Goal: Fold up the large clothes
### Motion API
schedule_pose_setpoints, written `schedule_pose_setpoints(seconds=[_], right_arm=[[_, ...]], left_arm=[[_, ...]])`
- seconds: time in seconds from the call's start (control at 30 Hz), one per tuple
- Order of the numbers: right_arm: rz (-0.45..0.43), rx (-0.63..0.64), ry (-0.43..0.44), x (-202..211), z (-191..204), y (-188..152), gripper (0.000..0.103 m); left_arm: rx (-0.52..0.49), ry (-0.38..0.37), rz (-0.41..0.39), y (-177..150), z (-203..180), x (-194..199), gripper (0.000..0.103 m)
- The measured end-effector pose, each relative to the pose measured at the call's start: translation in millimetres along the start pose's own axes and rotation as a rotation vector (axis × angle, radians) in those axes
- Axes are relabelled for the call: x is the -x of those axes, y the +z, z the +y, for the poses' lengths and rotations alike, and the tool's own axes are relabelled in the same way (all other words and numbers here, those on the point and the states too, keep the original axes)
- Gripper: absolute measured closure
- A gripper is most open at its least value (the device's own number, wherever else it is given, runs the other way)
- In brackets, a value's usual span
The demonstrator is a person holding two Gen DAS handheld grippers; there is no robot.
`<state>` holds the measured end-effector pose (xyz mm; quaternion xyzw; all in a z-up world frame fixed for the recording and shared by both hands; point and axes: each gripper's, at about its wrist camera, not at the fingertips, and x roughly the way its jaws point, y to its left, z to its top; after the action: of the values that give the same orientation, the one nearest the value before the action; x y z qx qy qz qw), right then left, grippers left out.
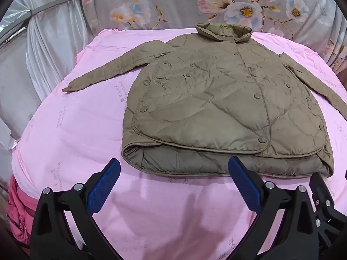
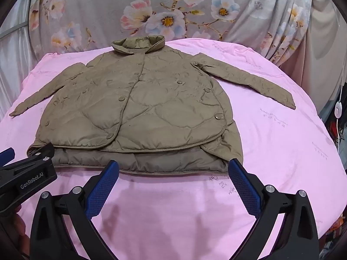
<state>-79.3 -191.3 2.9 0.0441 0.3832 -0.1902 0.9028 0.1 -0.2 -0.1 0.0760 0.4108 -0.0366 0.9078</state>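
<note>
An olive-brown quilted jacket lies front up on a pink sheet, collar at the far side, both sleeves spread outward. It also shows in the right wrist view. My left gripper is open and empty, hovering just before the jacket's near hem. My right gripper is open and empty at the hem too. The left gripper's body shows at the left in the right wrist view.
The pink sheet covers a rounded table. A grey floral curtain hangs behind it. White drapes hang at the left. A red cloth bunches at the table's left edge. A white cord with a switch hangs at the right.
</note>
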Motion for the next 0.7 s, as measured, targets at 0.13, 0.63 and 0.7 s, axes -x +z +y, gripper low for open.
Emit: schedule_pose_setpoints(seconds=[0.13, 0.63, 0.7], right_arm=[[0.000, 0.000, -0.002, -0.4, 1.1, -0.9, 0.005], [-0.005, 0.002, 0.004, 2.8, 6.1, -4.1, 0.005], [-0.001, 0.001, 0.006, 3.1, 4.2, -2.5, 0.005]], left_arm=[[-0.001, 0.001, -0.006, -0.2, 0.0, 0.5, 0.006], [0.008, -0.005, -0.007, -2.4, 1.0, 2.6, 0.006], [0.006, -0.004, -0.008, -2.4, 0.7, 3.0, 0.006]])
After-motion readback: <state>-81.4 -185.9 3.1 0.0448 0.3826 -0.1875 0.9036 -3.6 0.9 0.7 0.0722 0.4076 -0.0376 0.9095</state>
